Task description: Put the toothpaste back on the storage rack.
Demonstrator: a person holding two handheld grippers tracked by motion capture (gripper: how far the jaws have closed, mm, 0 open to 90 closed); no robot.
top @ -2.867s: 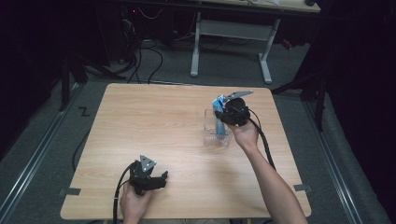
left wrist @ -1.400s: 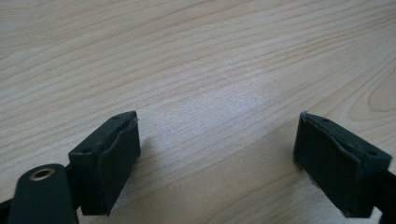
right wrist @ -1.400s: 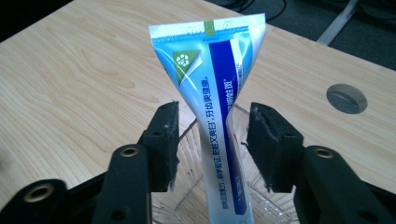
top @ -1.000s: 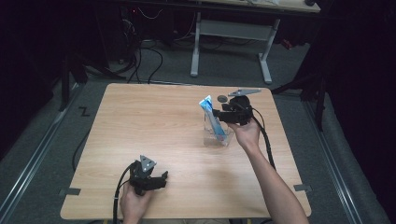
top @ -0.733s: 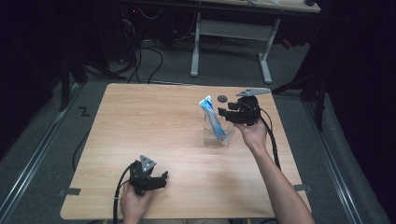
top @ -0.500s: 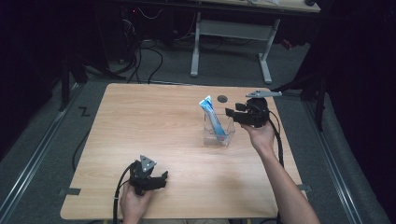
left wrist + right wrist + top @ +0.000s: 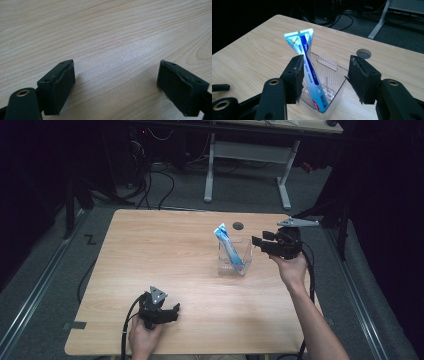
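Note:
A blue-and-white tube (image 7: 227,245) leans upright in a clear plastic container (image 7: 243,265) on the wooden table (image 7: 150,250). My right gripper (image 7: 257,241) hovers just to the right of the container, level and pointing at it, open with nothing between its pads. In the right gripper view the tube (image 7: 305,50) stands in the container (image 7: 329,67) beyond my right gripper (image 7: 325,75), apart from both black fingers (image 7: 293,75). My left gripper (image 7: 174,312) rests near the table's front edge. The left gripper (image 7: 115,82) is open over bare wood.
A round cable hole (image 7: 238,226) lies in the tabletop just behind the container. White desk legs (image 7: 247,155) and cables (image 7: 150,180) stand on the dark floor beyond the far edge. A cable trails from each gripper.
My right gripper has drawn back to the right, away from the container, and risen a little; the tube stays leaning in the container. The left gripper has kept still.

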